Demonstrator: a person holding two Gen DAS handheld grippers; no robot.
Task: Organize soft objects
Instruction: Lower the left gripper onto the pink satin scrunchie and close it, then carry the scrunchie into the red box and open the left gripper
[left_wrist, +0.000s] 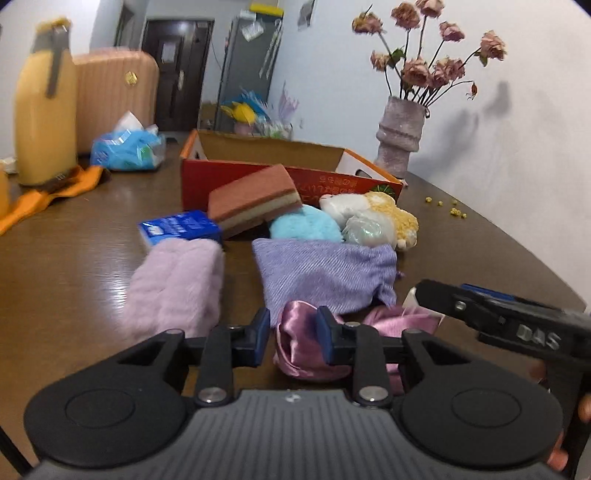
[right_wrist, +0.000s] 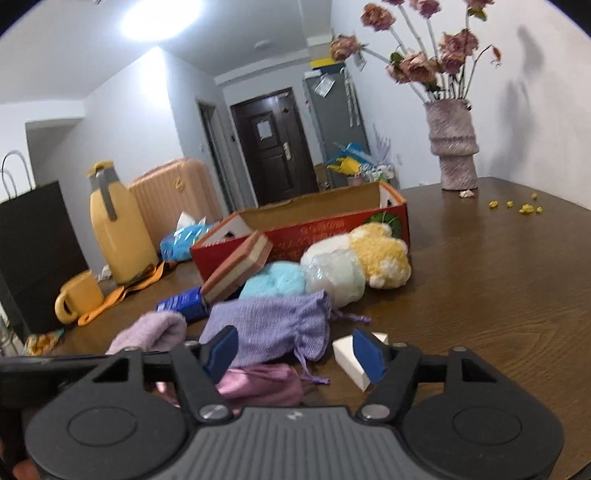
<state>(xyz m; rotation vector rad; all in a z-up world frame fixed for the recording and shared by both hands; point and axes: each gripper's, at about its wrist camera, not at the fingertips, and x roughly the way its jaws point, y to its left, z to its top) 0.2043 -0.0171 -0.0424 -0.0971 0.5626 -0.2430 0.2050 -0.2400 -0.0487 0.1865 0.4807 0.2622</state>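
Note:
My left gripper (left_wrist: 292, 332) has its jaws around a pink satin pouch (left_wrist: 295, 347) on the table, with a small gap on the left side. My right gripper (right_wrist: 295, 350) is open above the pouch (right_wrist: 258, 384) and a white wedge sponge (right_wrist: 351, 360). Beyond lie a purple drawstring bag (left_wrist: 325, 273), a fluffy lilac item (left_wrist: 177, 284), a blue tissue pack (left_wrist: 181, 226), a layered brown sponge (left_wrist: 255, 199), a light-blue puff (left_wrist: 304, 223) and a white-yellow plush (left_wrist: 373, 218). The red cardboard box (left_wrist: 273, 151) stands open behind them.
A vase of dried roses (left_wrist: 399, 136) stands at the back right by the wall. A yellow jug (left_wrist: 44, 107), an orange cloth (left_wrist: 48, 195) and a blue plastic bag (left_wrist: 127, 147) are at the left. A yellow mug (right_wrist: 79, 295) and a black paper bag (right_wrist: 37, 251) stand further left.

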